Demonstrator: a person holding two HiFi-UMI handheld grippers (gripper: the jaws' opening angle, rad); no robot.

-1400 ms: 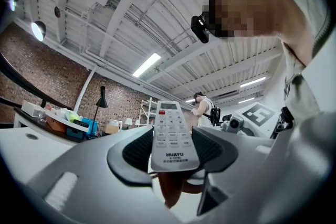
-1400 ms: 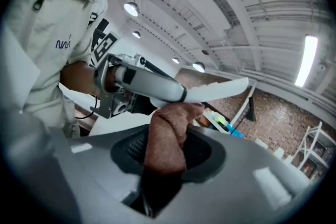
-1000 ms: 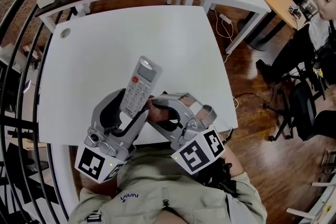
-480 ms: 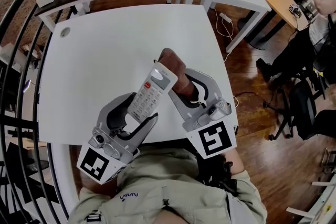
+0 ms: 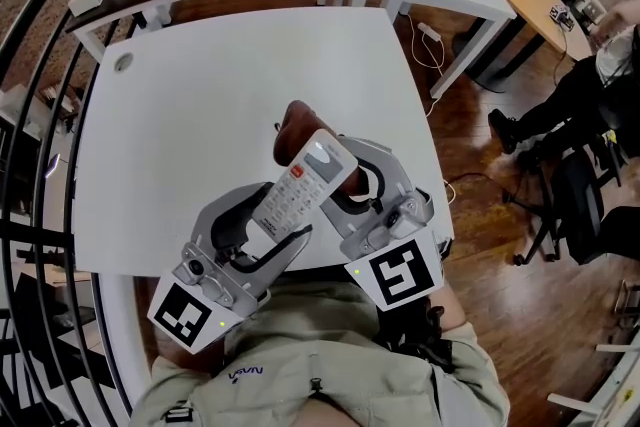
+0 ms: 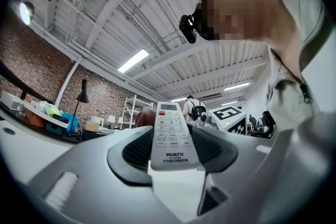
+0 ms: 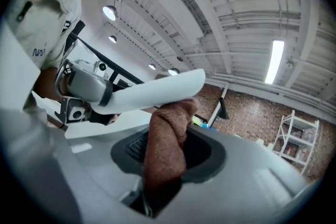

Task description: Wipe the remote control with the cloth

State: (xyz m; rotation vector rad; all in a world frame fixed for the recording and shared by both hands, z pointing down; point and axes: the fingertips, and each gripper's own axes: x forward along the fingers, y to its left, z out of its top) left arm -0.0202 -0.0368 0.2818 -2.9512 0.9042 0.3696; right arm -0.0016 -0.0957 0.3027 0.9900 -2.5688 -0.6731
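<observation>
Since a sec ago, remote (image 5: 300, 183) had tipped over to the right & cloth (image 5: 296, 120) had come up behind its top end; L gripper (image 5: 272, 223) clamped remote's lower half, above table (image 5: 190, 115); R gripper (image 5: 348, 177) pinched brown cloth, touching remote's back; wiping looked underway; next move called for dragging cloth along casing, remote held steady.

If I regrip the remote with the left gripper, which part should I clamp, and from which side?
Clamp the remote at its bottom end, across its narrow width, coming in from that end along its length, as the left gripper holds it now. The long slim body then sticks out free, so the cloth in the right gripper can reach it.
</observation>
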